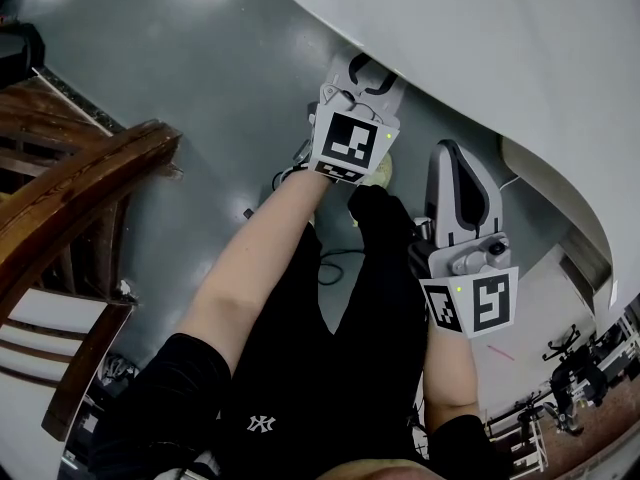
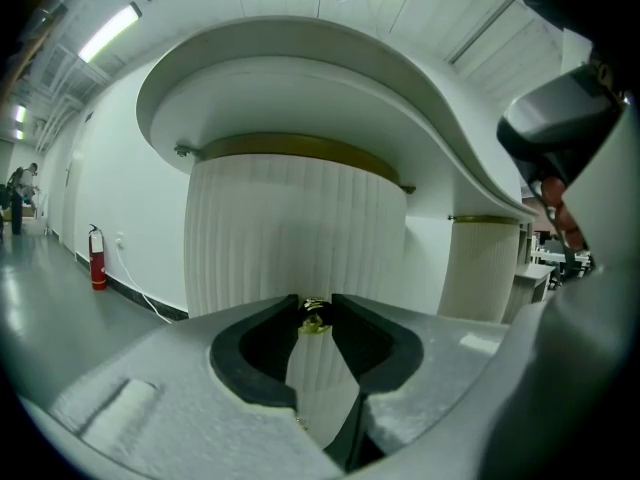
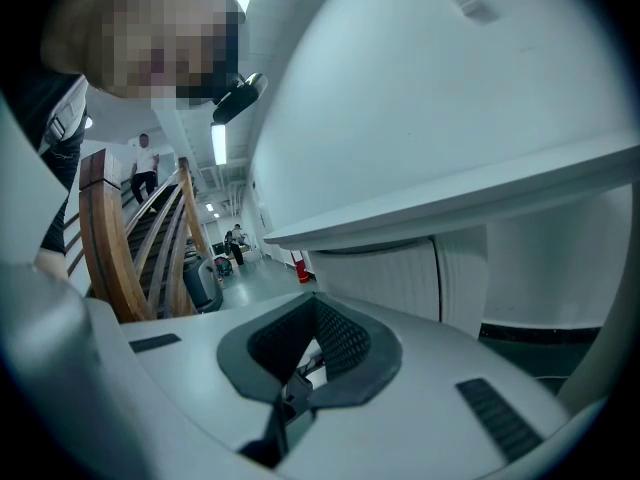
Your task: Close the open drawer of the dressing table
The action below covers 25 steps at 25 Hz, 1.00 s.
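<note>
The white dressing table (image 1: 480, 48) curves across the top right of the head view. My left gripper (image 1: 362, 76) reaches to its edge. In the left gripper view its jaws (image 2: 315, 306) are shut on a small gold knob (image 2: 315, 318) on the white fluted drawer front (image 2: 290, 228), which sits under the rounded tabletop (image 2: 300, 78) and a gold band. How far the drawer stands out is hidden. My right gripper (image 1: 458, 163) hangs lower right, apart from the table. It is shut on nothing (image 3: 313, 308) and points under the tabletop's underside (image 3: 450, 198).
A wooden stair railing (image 1: 70, 198) stands at the left, also in the right gripper view (image 3: 110, 238). Grey floor (image 1: 200, 68) lies below, with a cable (image 1: 340, 258) by my legs. A second fluted column (image 2: 480, 268) stands to the right and a fire extinguisher (image 2: 97, 258) by the wall.
</note>
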Each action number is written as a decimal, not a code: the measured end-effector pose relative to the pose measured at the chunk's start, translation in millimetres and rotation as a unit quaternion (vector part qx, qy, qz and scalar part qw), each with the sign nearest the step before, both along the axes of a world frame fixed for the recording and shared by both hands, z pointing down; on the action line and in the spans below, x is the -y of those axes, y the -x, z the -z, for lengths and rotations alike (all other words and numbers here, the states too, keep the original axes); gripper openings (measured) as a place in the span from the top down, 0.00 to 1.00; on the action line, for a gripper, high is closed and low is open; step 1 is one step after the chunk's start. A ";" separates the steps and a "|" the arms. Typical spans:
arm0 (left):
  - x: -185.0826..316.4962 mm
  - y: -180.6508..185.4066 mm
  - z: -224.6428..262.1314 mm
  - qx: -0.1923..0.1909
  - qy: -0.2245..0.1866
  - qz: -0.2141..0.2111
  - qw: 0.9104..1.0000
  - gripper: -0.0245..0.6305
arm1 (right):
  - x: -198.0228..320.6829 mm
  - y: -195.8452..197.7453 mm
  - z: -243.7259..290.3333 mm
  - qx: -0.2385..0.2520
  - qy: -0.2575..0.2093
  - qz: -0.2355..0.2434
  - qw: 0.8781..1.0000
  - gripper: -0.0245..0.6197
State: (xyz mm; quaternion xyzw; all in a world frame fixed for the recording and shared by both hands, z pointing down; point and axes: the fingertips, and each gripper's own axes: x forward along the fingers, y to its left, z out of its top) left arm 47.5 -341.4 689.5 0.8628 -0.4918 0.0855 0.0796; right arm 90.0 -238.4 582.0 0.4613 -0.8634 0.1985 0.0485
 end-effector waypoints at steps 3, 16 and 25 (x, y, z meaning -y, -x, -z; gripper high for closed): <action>5.4 0.0 0.7 -0.002 -0.003 0.001 1.000 0.79 | 1.0 0.9 -1.5 0.000 -0.001 0.001 1.000 0.94; -5.6 4.9 2.1 -0.003 0.011 -0.006 1.000 0.79 | -7.5 6.5 8.1 0.005 0.001 0.013 1.000 0.94; -57.3 20.3 45.4 -0.009 0.049 -0.011 0.999 0.84 | -21.4 12.2 52.3 0.018 0.014 0.001 1.000 0.94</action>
